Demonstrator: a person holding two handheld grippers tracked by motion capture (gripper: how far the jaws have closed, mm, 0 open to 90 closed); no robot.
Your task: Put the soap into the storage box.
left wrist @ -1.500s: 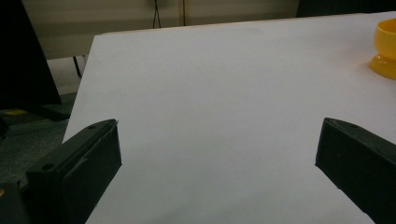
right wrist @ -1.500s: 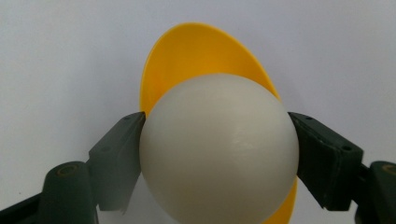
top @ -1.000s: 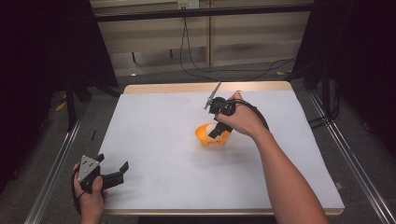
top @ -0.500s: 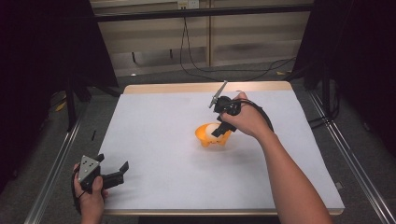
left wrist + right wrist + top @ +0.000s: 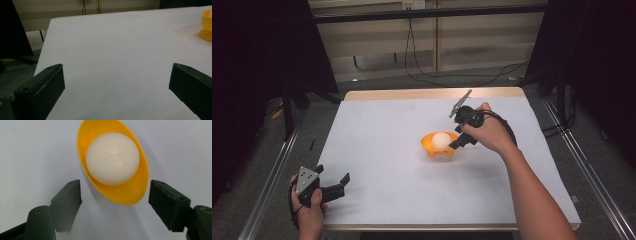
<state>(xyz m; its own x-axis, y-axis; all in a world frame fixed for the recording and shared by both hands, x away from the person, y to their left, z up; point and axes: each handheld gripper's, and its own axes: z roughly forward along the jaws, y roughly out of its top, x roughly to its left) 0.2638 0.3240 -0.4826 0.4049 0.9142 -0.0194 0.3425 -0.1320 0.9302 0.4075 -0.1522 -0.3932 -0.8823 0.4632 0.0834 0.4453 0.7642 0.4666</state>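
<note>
- Yellow cup (image 5: 432, 149) upright near the middle of the white tabletop (image 5: 382, 140), white ball (image 5: 441, 139) seated in its bowl; foot of the cup hard to make out in the high view.
- Right gripper (image 5: 455, 144) just beside the cup on its right, partly covered by the hand (image 5: 489, 132) holding it.
- In the right gripper view, fingers (image 5: 68, 200) parted, one to each side of the cup's near rim, a strip of tabletop showing between each finger and the cup; nothing clamped.
- Underside of the cup hidden there by its own bowl.
- Left gripper (image 5: 333, 174) at the near left corner of the tabletop, well apart from the cup, fingers spread wide and empty.
- In the left gripper view, cup cut off by the right edge, ball barely showing.
</note>
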